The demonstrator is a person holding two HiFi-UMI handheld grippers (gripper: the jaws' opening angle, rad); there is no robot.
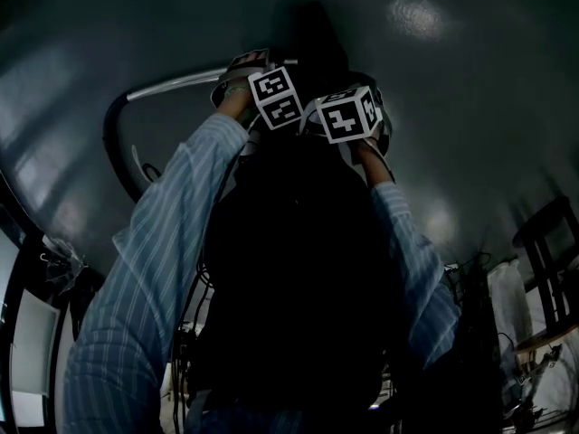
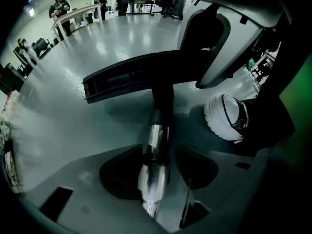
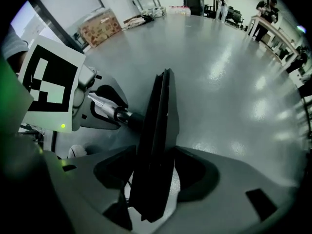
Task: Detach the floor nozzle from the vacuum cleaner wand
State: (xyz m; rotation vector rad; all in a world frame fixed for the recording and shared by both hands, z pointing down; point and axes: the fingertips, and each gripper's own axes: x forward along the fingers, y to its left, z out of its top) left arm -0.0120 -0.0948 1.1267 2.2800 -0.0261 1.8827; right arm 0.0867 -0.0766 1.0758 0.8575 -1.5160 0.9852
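Observation:
In the left gripper view a chrome wand (image 2: 155, 152) runs up between the jaws of my left gripper (image 2: 158, 168) into the neck of the black floor nozzle (image 2: 141, 77), which lies on the grey floor. The left jaws stand wide, with a gap beside the tube. My right gripper (image 3: 153, 175) points straight down over the nozzle (image 3: 157, 130), seen edge-on between its jaws, with pale floor showing at one side. From the head view only the two marker cubes (image 1: 276, 98) (image 1: 348, 114) and the curved wand (image 1: 172, 84) are visible.
A white shoe (image 2: 226, 117) stands just right of the wand. A black hose (image 1: 113, 143) loops at the left. People at tables (image 2: 61, 6) and cardboard boxes (image 3: 100, 26) are far off. A dark chair (image 1: 552, 242) stands to the right.

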